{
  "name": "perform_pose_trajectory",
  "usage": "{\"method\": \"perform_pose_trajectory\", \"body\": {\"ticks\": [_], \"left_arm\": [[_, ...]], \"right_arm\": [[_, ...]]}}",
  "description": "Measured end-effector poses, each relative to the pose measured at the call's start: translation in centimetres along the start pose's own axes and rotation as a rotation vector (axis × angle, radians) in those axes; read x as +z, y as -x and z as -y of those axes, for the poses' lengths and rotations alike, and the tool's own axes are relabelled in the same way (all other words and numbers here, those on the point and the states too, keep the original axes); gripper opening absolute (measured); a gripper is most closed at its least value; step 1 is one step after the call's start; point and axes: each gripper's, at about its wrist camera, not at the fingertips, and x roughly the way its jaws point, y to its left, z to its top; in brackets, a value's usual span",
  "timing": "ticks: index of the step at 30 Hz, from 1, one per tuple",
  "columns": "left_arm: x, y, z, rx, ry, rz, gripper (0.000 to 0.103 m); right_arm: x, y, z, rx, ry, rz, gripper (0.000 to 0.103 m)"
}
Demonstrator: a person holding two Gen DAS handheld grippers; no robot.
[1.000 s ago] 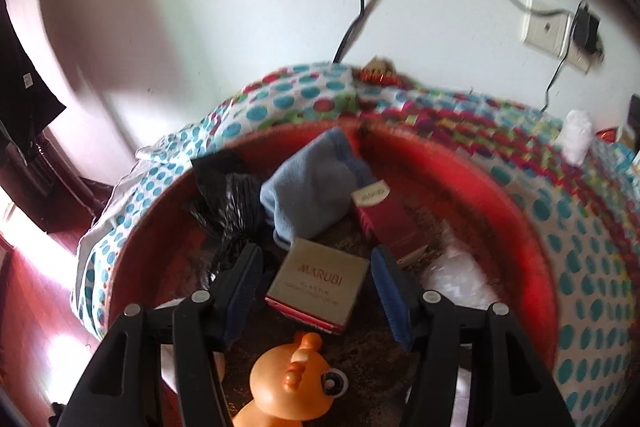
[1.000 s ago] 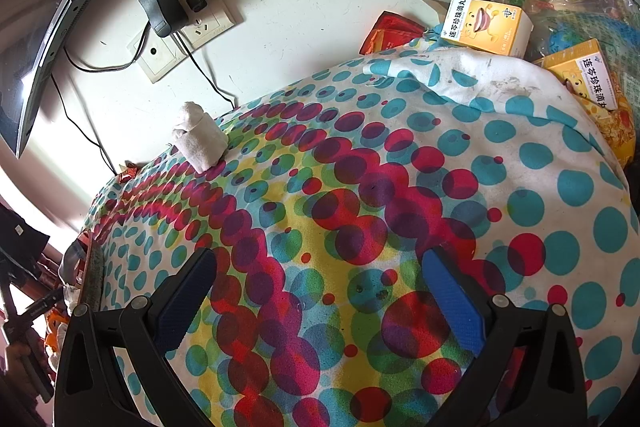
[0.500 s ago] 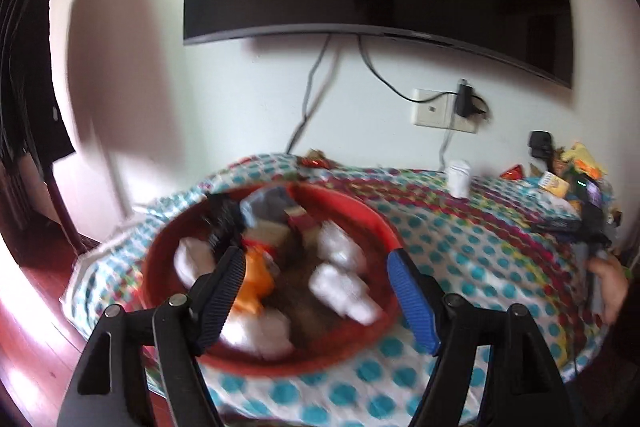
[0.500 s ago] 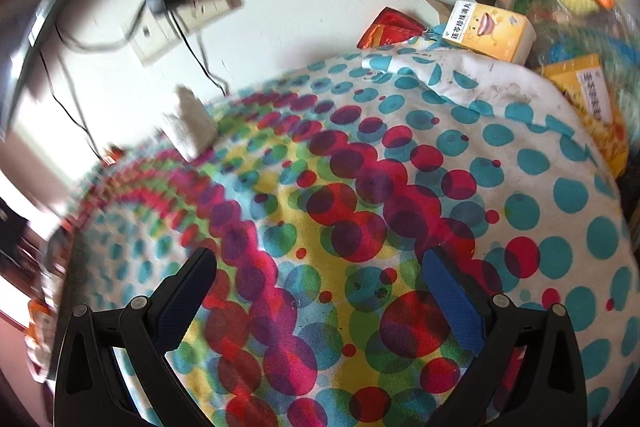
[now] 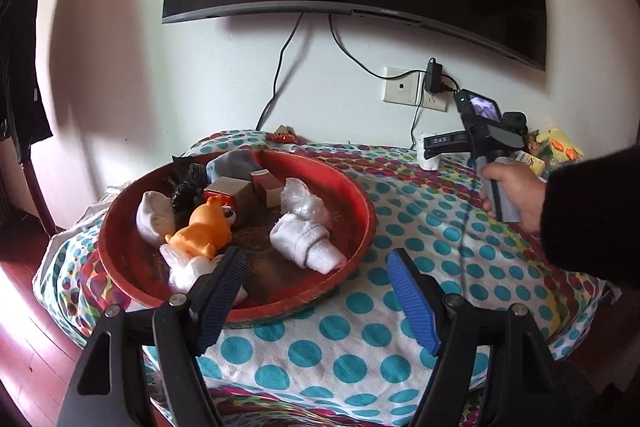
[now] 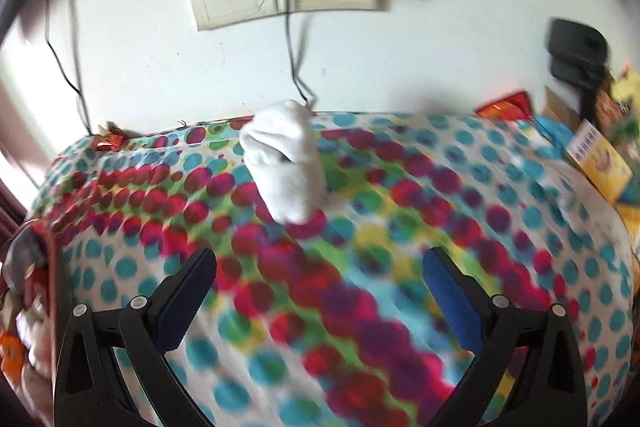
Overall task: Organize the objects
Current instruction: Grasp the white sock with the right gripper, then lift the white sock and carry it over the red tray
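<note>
Sorting looks barely begun, judging by how things lie. Only one rolled white sock (image 6: 286, 163) sits out on the dotted cloth of the bench (image 5: 360, 343), at about 12 o'clock from the right gripper (image 6: 320, 279) and close to the wall. The rest is heaped in the red tray (image 5: 362, 239): an orange toy (image 5: 204, 231), two more sock rolls (image 5: 306, 243) (image 5: 154, 217), crumpled plastic (image 5: 304, 201), small boxes (image 5: 230, 189), a black bag and a grey cloth. All of that appears left to place.

Both grippers hold nothing. The left gripper (image 5: 316, 283) has its blue pads wide apart, hanging over the tray's near rim at 6 o'clock of the tray. The right gripper's jaws also stand wide apart above the cloth, and the right hand (image 5: 510, 193) shows at 3 o'clock in the left view.

Against a second ago, the left gripper has pulled well back from the tray, where it had been close over a box, so the whole tray and the screen on the wall are in view. The right gripper has swung toward the lone sock, which now sits larger and nearly centred; its view is blurred with motion.
</note>
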Motion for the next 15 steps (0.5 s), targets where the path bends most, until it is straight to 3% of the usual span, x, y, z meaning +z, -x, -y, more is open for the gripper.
{"method": "perform_pose_trajectory", "body": {"ticks": [4, 5, 6, 8, 10, 13, 15], "left_arm": [[0.0, -0.2, -0.8, -0.009, 0.036, -0.010, 0.076], [0.0, -0.4, -0.8, -0.013, 0.035, -0.014, 0.076], [0.0, -0.4, -0.8, -0.012, 0.033, -0.015, 0.076], [0.0, -0.4, -0.7, -0.012, 0.027, -0.013, 0.076], [0.0, -0.5, -0.6, -0.016, 0.029, -0.017, 0.076], [-0.1, -0.7, -0.5, -0.022, 0.032, -0.028, 0.076], [-0.1, -0.8, -0.3, -0.022, 0.026, -0.034, 0.076]], "right_arm": [[1.7, -2.8, -1.8, -0.030, 0.011, -0.009, 0.100], [2.0, -3.4, -2.1, -0.040, 0.014, -0.011, 0.095], [2.2, -3.8, -2.2, -0.045, 0.013, -0.013, 0.090], [2.7, -5.0, -2.5, -0.040, 0.008, -0.026, 0.064], [2.8, -5.7, -2.4, -0.042, 0.002, -0.037, 0.046], [2.8, -6.2, -2.2, -0.042, -0.005, -0.045, 0.031], [2.7, -6.0, -1.9, -0.032, -0.011, -0.038, 0.027]]}}
